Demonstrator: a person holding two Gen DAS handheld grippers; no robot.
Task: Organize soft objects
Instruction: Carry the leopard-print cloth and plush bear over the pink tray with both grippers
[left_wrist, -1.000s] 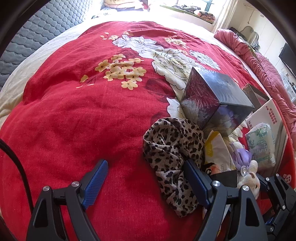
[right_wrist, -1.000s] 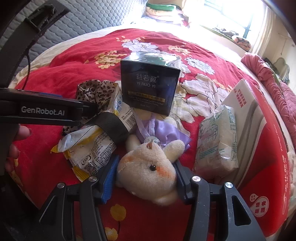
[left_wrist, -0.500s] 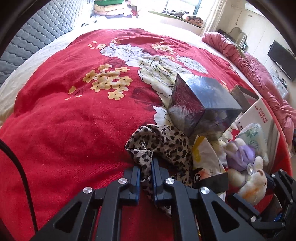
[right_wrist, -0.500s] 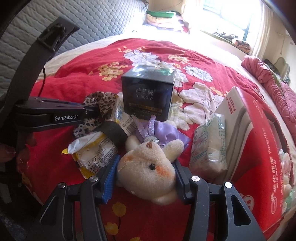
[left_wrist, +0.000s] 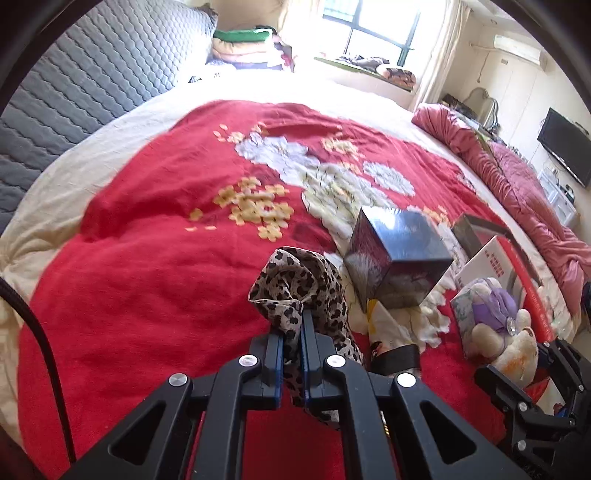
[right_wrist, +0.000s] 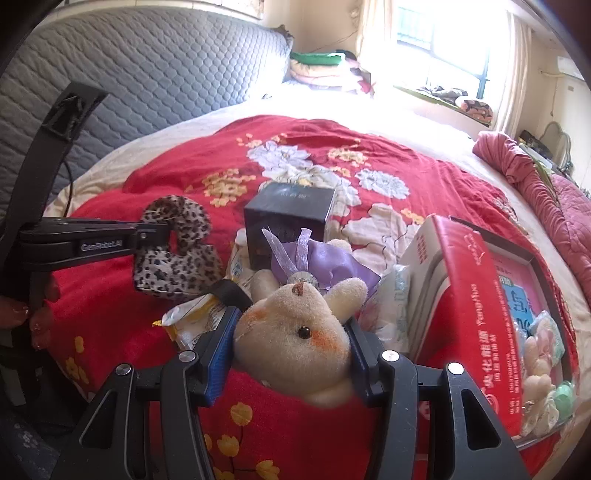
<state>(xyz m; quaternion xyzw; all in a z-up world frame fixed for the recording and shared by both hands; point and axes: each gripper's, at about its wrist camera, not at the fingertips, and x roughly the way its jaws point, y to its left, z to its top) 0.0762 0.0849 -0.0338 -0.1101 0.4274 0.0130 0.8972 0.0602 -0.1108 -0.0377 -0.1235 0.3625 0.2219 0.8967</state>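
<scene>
Jaws: left gripper (left_wrist: 292, 345) pinched nearly shut on the leopard scarf (left_wrist: 303, 284); right gripper (right_wrist: 291, 349) part open, pads pressed on the plush bunny (right_wrist: 295, 332). A second ago the left jaws stood wide around the scarf on the red blanket (left_wrist: 147, 266) — now both items are lifted clear. Judgement: both grasps done, carry next, likely to the red box (right_wrist: 476, 280) just right of the bunny.

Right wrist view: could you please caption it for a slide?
Right tongs grip a plush bunny; left tongs lift a leopard-print scarf.
</scene>
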